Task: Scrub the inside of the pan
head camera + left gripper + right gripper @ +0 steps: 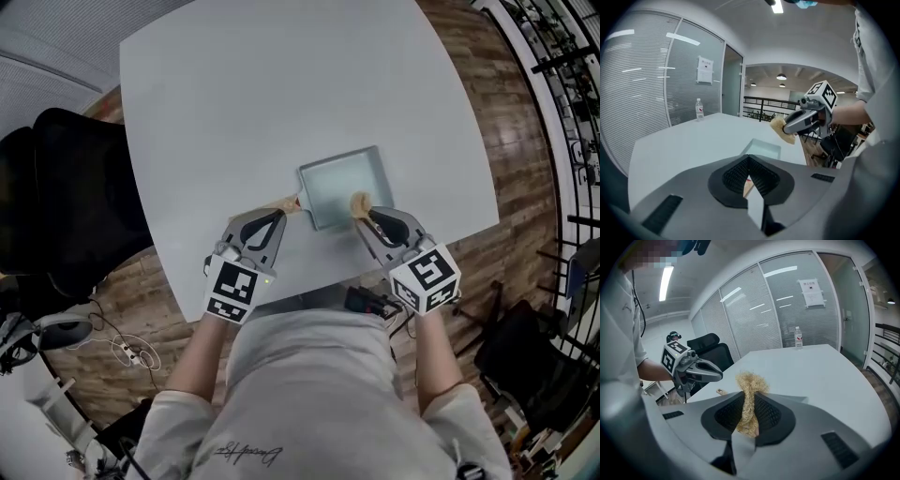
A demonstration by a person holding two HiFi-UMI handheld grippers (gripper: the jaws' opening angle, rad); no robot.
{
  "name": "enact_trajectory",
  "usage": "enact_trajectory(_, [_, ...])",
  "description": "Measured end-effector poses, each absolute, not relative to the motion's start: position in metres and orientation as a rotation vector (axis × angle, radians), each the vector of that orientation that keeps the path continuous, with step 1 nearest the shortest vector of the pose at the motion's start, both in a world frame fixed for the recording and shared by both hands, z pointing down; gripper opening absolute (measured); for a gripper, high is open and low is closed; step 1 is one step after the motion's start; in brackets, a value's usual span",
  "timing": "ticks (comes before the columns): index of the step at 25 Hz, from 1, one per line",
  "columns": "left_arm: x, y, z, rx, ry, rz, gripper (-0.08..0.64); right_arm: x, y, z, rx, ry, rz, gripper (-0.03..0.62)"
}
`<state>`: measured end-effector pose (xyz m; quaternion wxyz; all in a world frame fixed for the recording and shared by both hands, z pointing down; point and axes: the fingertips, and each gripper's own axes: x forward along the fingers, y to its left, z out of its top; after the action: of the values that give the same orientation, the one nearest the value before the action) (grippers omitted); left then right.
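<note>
A square grey pan lies near the front edge of the white table, its wooden handle pointing left. My right gripper is shut on a tan fibre scrubber, which hangs over the pan's near right corner. In the right gripper view the scrubber sticks out above the pads. My left gripper is shut and hovers just above the handle's end. In the left gripper view a sliver of wood shows through the slit between the closed jaws; I cannot tell whether they touch it.
A black office chair stands to the table's left. A water bottle stands at the table's far side by the glass wall. Cables and small devices lie on the wooden floor beside the person.
</note>
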<state>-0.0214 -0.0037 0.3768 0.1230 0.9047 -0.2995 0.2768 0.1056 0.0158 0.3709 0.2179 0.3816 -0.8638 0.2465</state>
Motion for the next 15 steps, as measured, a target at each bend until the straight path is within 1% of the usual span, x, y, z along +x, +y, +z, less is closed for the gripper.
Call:
enact_trajectory(4, [-0.026,-0.004,0.397,2.65,-0.812,0.989,0.012,0.101,0.013,0.377,1.011,-2.379,0.67,0.077])
enact_trajectory(9, [-0.028,-0.006,0.415,2.645,-0.716,1.112,0.014,0.098,0.007,0.387,0.95,-2.357,0.642,0.078])
enact_trajectory(12, [-0.028,-0.003,0.427,2.638,-0.654,1.191,0.051,0.096,0.004,0.394,0.905,-2.336,0.61,0.077])
enact_trajectory(15, [-0.027,-0.002,0.439,2.657,-0.591,1.304,0.104,0.095,-0.001,0.4,0.867,-2.318,0.579,0.077])
